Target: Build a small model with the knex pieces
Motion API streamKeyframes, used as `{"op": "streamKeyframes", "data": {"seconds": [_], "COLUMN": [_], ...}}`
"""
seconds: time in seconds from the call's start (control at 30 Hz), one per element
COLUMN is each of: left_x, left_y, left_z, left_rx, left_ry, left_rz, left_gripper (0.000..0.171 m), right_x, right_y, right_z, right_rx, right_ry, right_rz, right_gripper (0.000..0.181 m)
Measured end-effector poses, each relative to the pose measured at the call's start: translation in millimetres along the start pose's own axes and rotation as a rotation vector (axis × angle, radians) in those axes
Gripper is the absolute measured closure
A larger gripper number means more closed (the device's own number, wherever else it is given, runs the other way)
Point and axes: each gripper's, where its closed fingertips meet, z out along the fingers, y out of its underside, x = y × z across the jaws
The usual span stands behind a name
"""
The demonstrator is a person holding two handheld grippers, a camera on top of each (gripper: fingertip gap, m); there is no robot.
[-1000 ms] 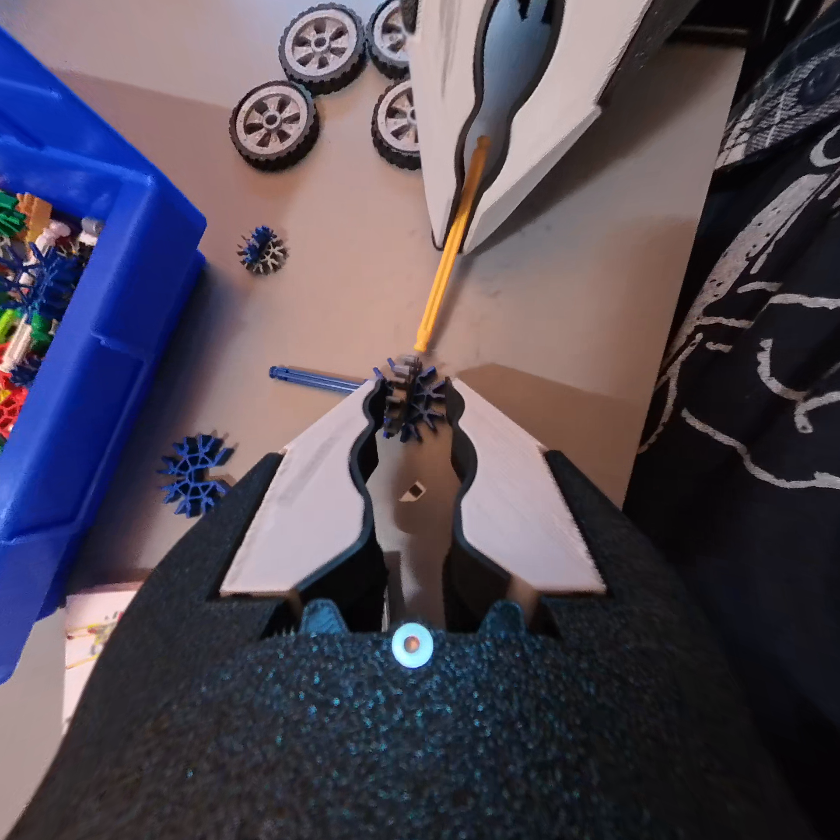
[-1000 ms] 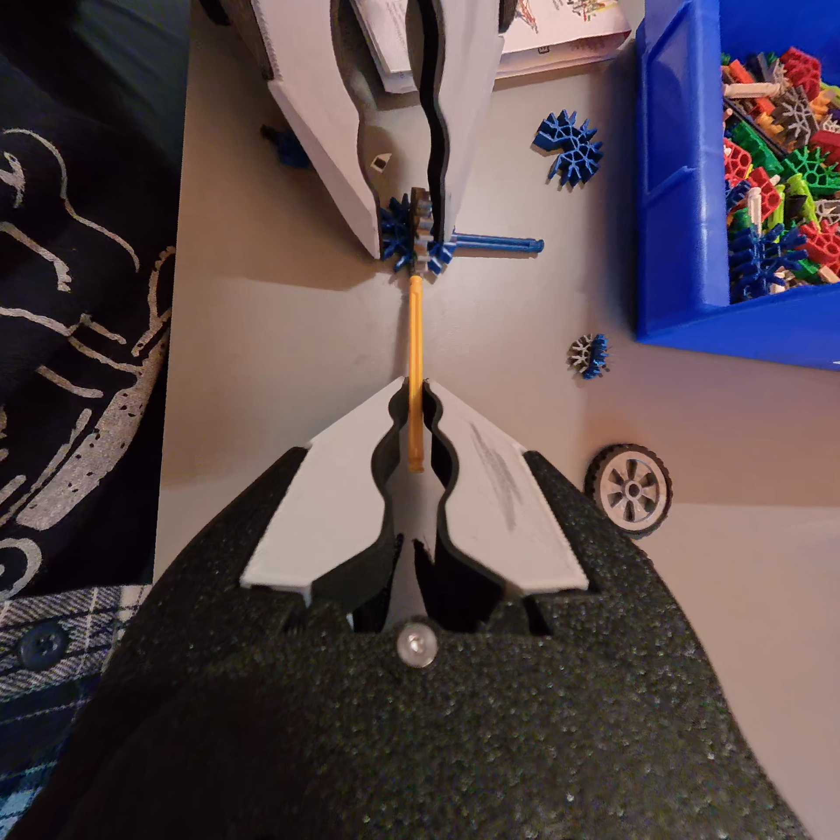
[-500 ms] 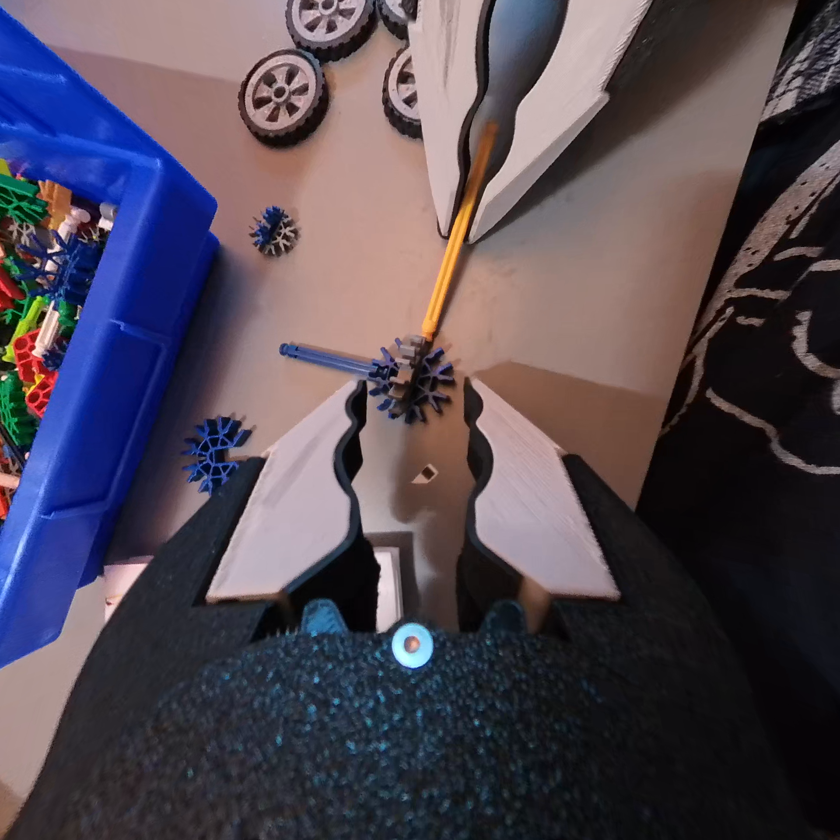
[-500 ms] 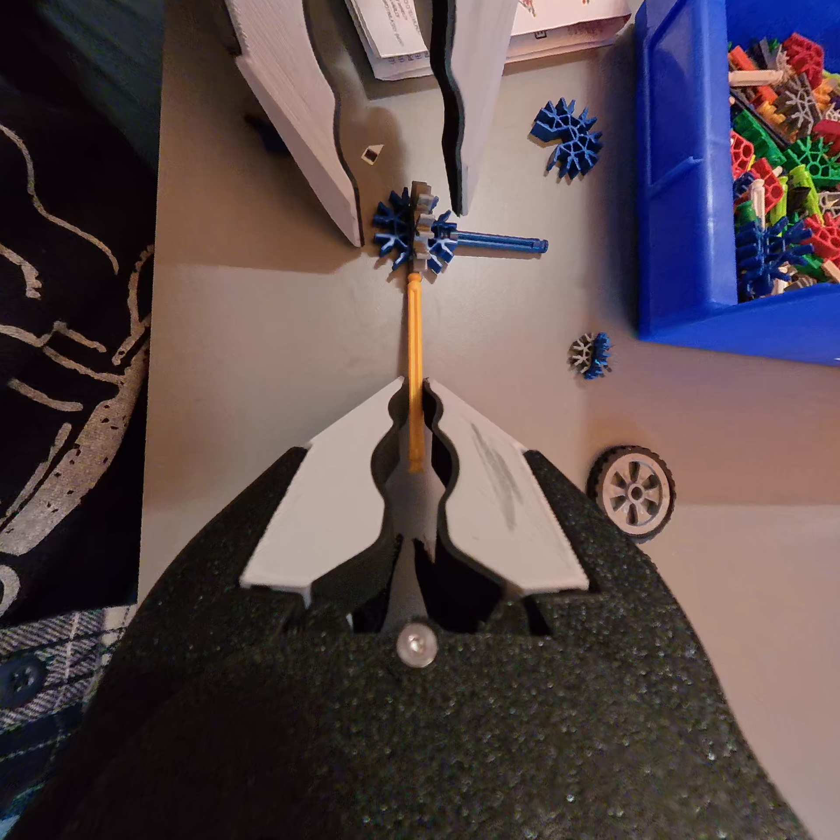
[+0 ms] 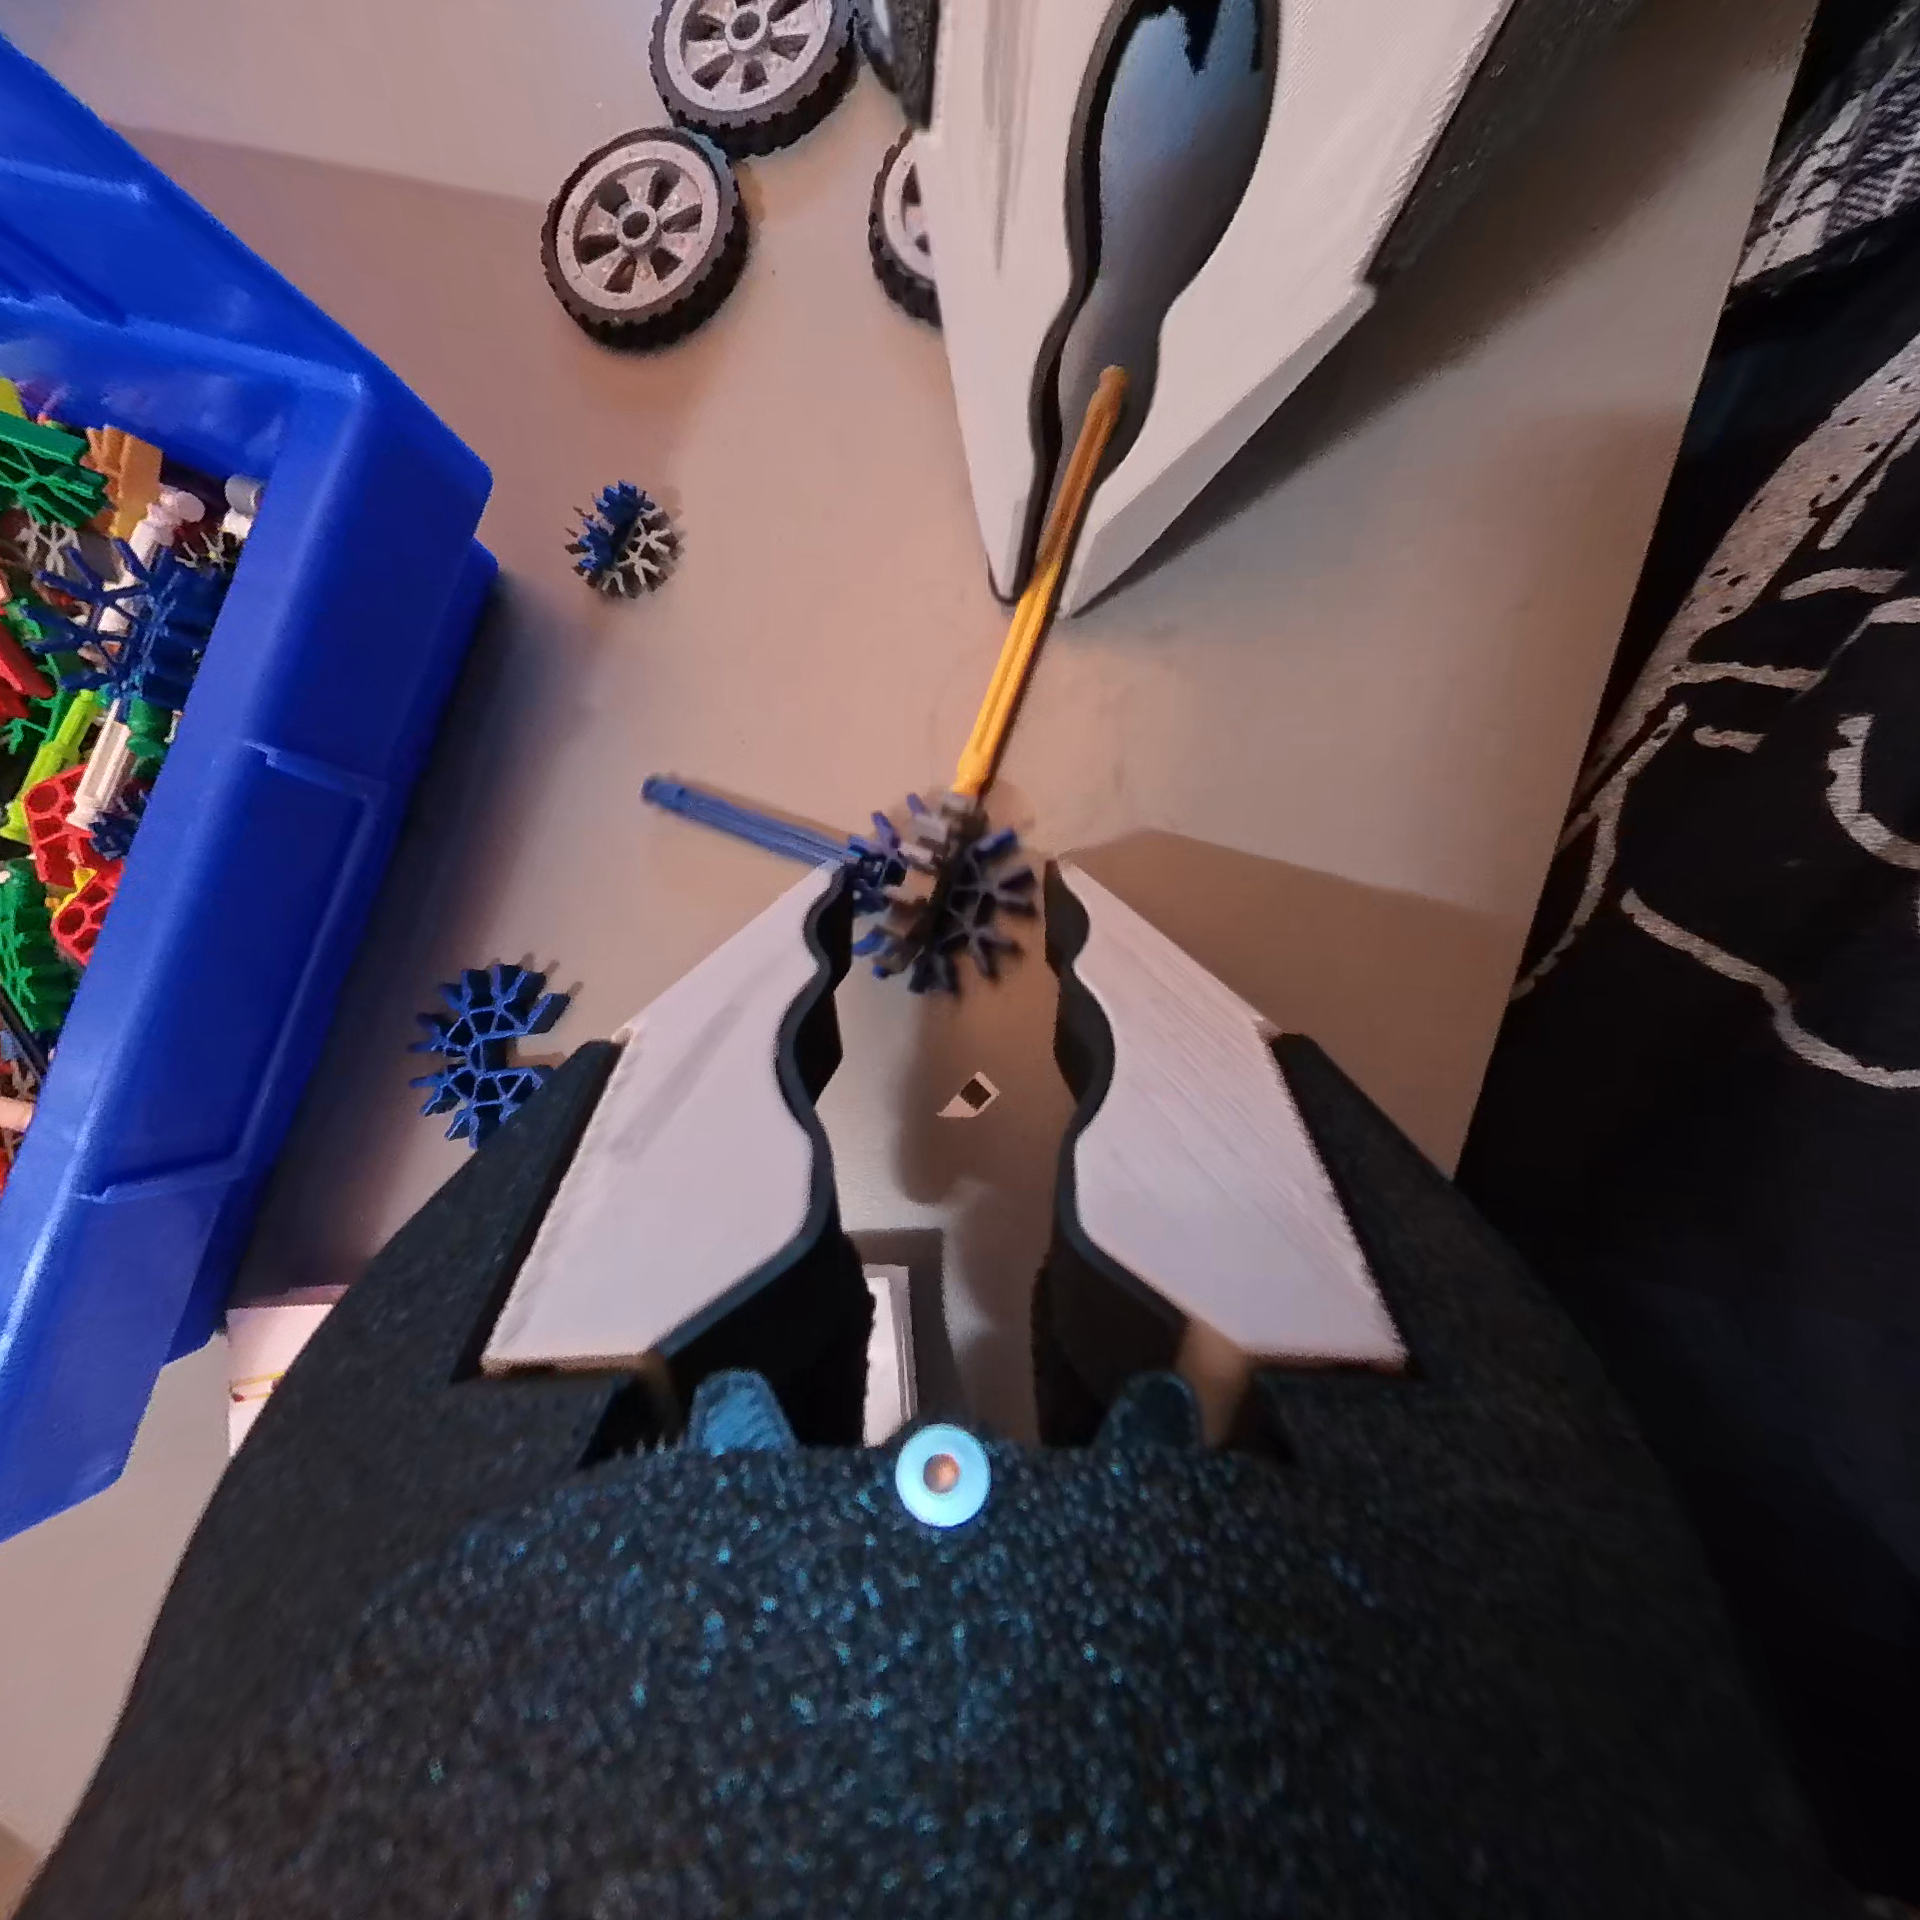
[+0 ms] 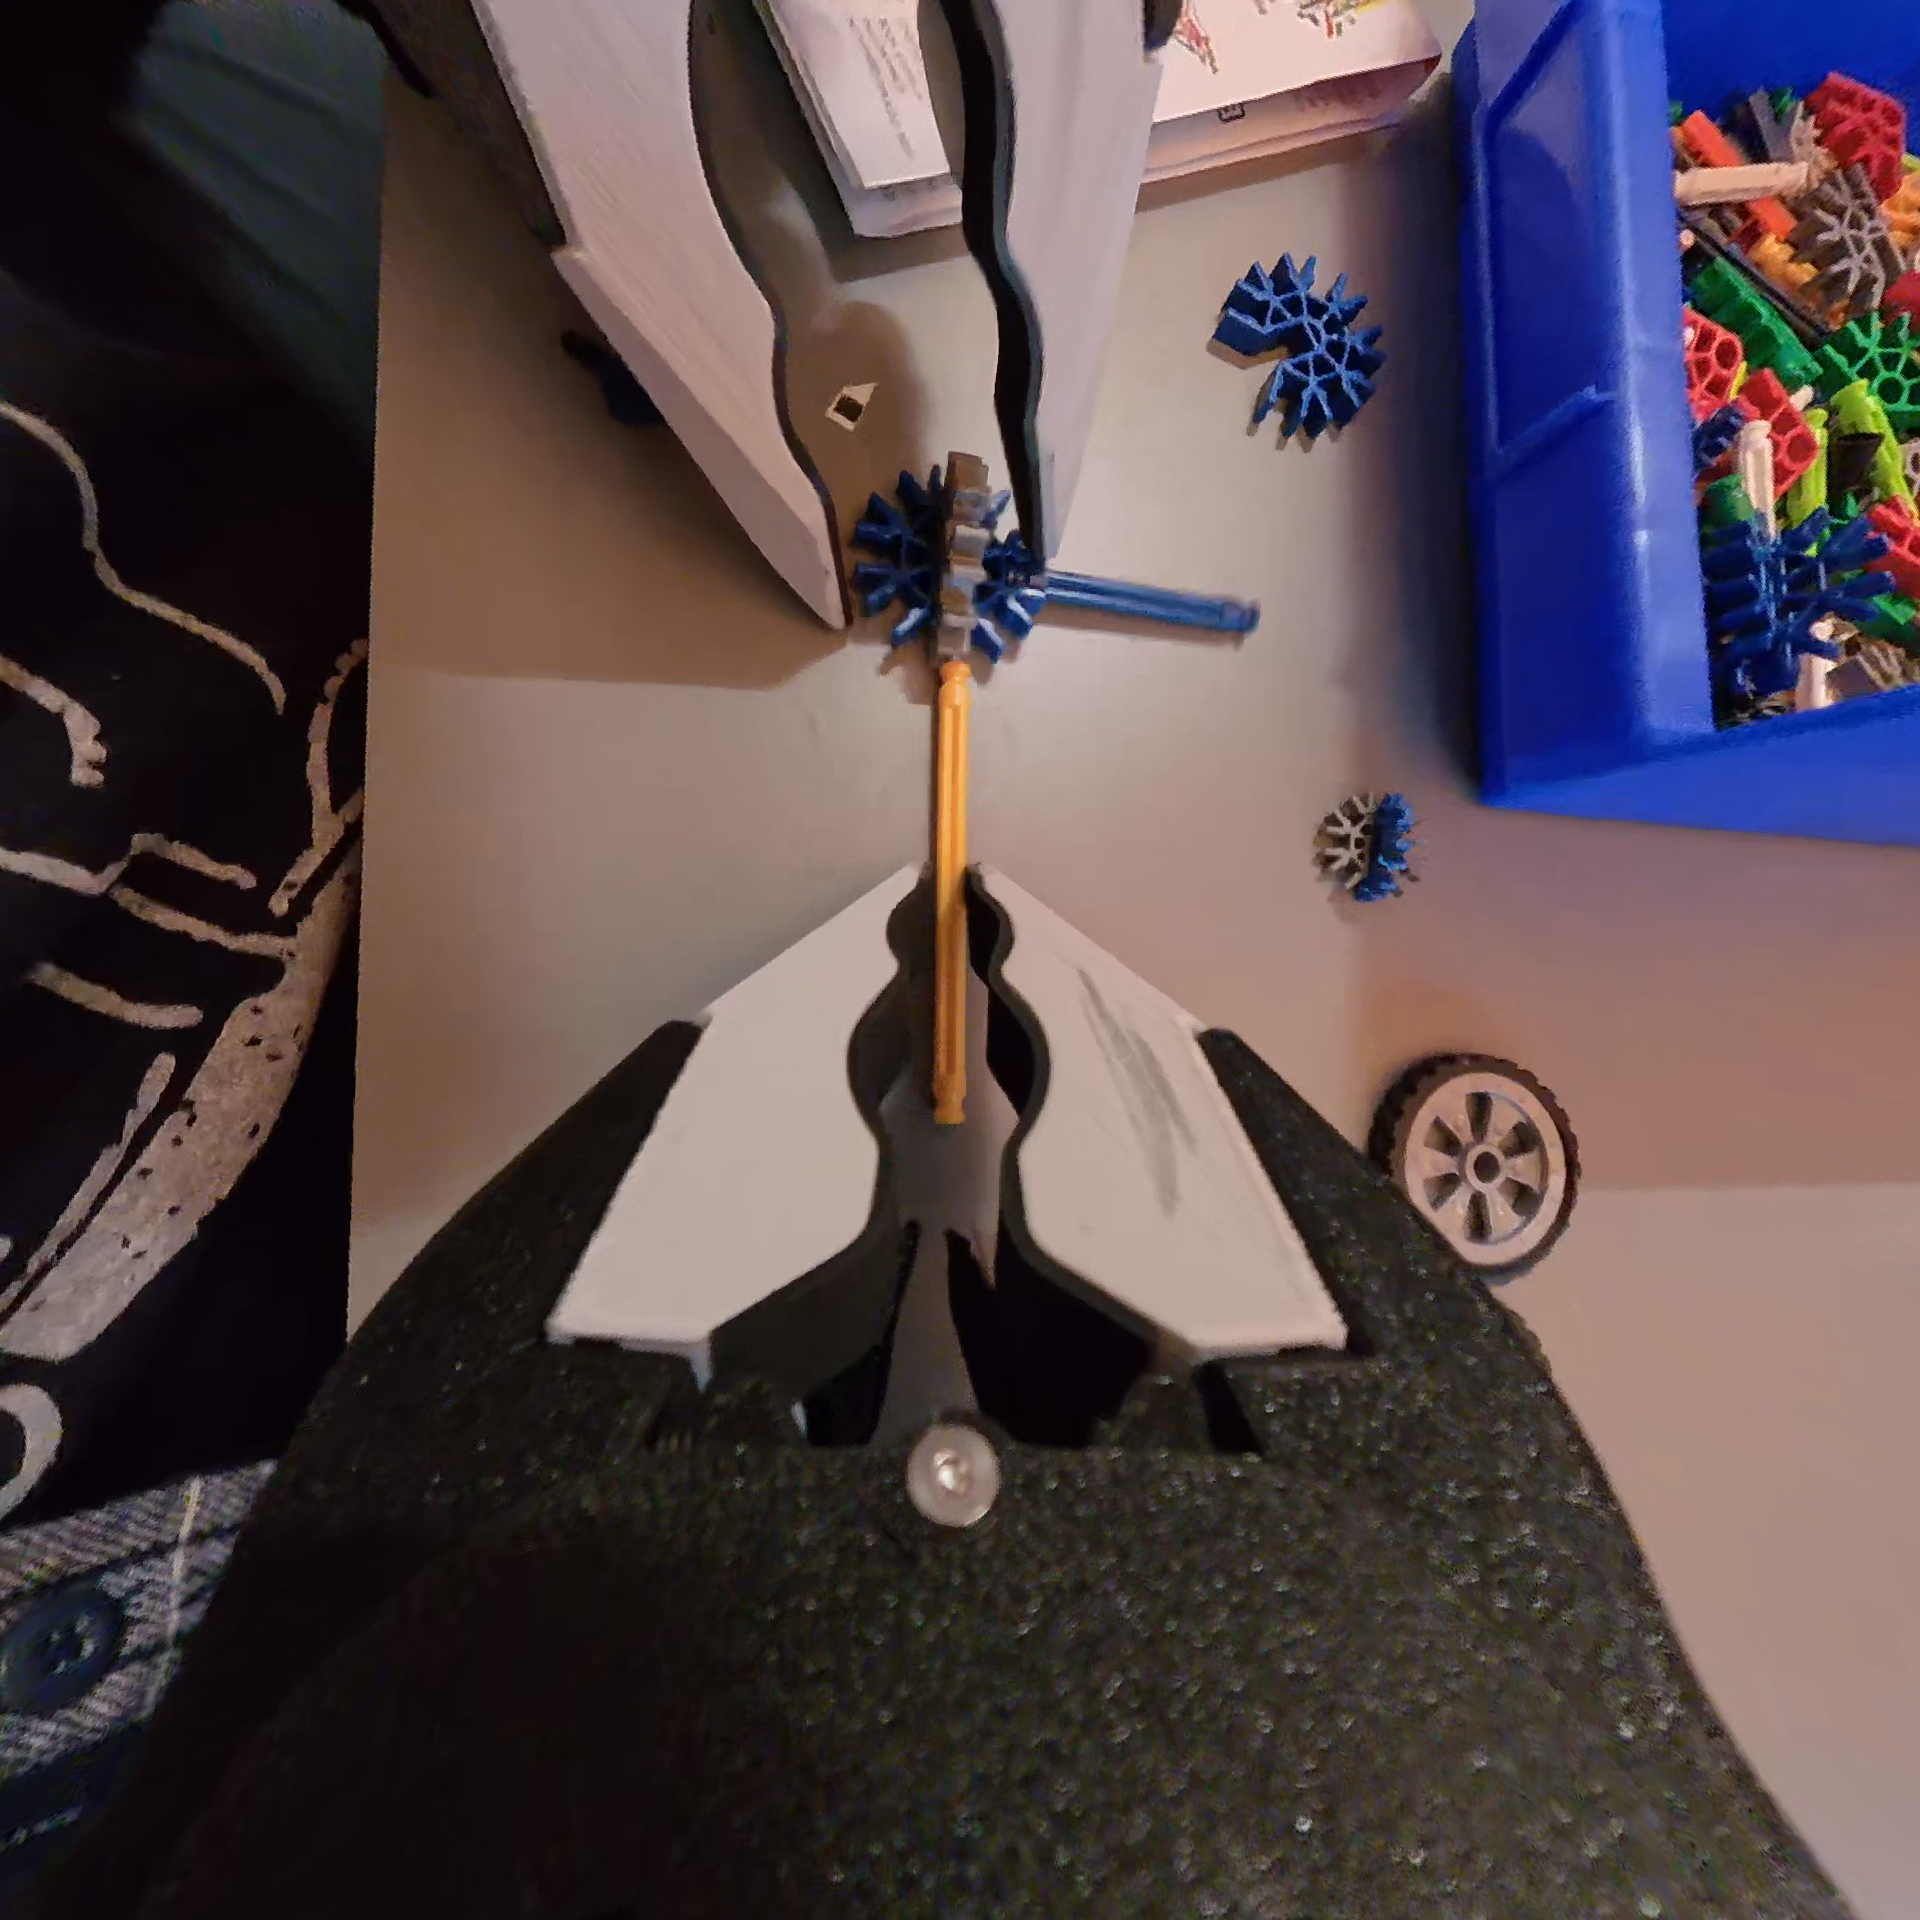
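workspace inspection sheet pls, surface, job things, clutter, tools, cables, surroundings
surface: plain beige table, a tiny square scrap on it.
job's things: yellow rod plugged into a blue and grey connector cluster; blue rod sticks out sideways.
clutter: blue bin of mixed pieces, loose blue connector, small grey-blue connector, grey wheel, more wheels, paper booklet.
tools: right tool shut on yellow rod; left tool open, straddling the cluster.
cables: nothing seen.
surroundings: dark printed clothing at the table edge.
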Motion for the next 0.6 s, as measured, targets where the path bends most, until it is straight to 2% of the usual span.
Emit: {"op": "streamKeyframes", "data": {"seconds": [0.2,0.5,0.6], "left_x": [-0.2,-6.1,-6.3], "left_y": [-0.5,-0.3,2.1], "left_z": [-0.2,-8.1,-7.0], "left_rx": [0.003,0.018,0.010], "left_ry": [-0.008,-0.023,-0.015], "left_rz": [0.004,-0.014,-0.016], "left_gripper": [0.139,0.134,0.137], "right_x": [2.5,1.7,0.7], "right_y": [0.0,0.3,-1.0], "right_z": [0.8,0.4,1.1], "right_rx": [-0.001,0.006,0.011], "right_ry": [0.001,-0.006,-0.010], "right_rz": [0.025,0.031,0.029], "right_gripper": [0.177,0.177,0.177]}}
